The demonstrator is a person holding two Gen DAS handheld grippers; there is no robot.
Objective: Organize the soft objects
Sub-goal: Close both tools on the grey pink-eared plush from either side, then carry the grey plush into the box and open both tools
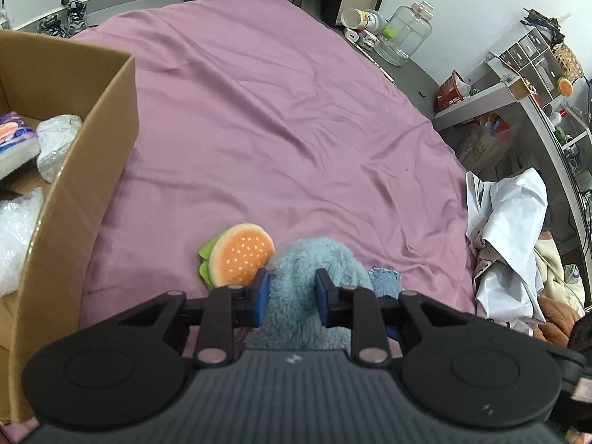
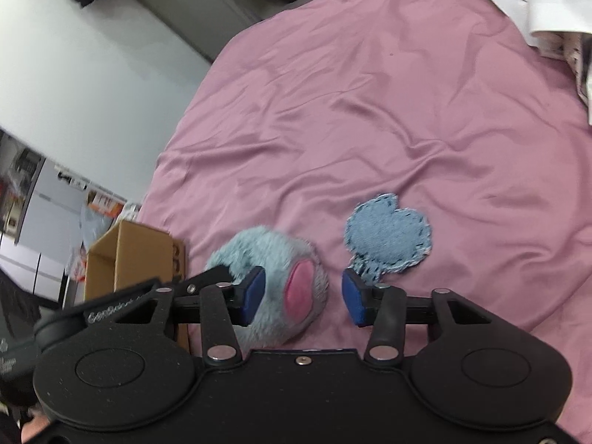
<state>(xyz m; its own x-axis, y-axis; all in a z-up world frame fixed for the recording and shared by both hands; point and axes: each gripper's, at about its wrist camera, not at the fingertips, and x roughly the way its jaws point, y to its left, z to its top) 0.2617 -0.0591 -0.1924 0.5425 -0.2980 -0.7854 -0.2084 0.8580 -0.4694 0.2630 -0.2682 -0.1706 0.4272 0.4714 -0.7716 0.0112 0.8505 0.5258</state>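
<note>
Left tool (image 1: 291,298) around blue plush (image 1: 314,262)

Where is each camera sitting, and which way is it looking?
Left wrist: sits on the left claw, looking down across the pink bedsheet; claw shut on the fluffy light-blue plush toy, beside the plush burger.
Right wrist: sits on the right claw, looking across the bed; pads apart.
Shared: plush toy, sheet, brown cardboard box.

Fluffy light-blue plush toy (image 1: 314,281) with pink oval patch (image 2: 300,290): on mauve bedsheet, pinched between left gripper (image 1: 292,298) pads. Round orange burger plush (image 1: 236,253): tilted, just left of gripper. Flat blue denim heart patch (image 2: 388,238): just ahead-right of right gripper (image 2: 303,298).
</note>
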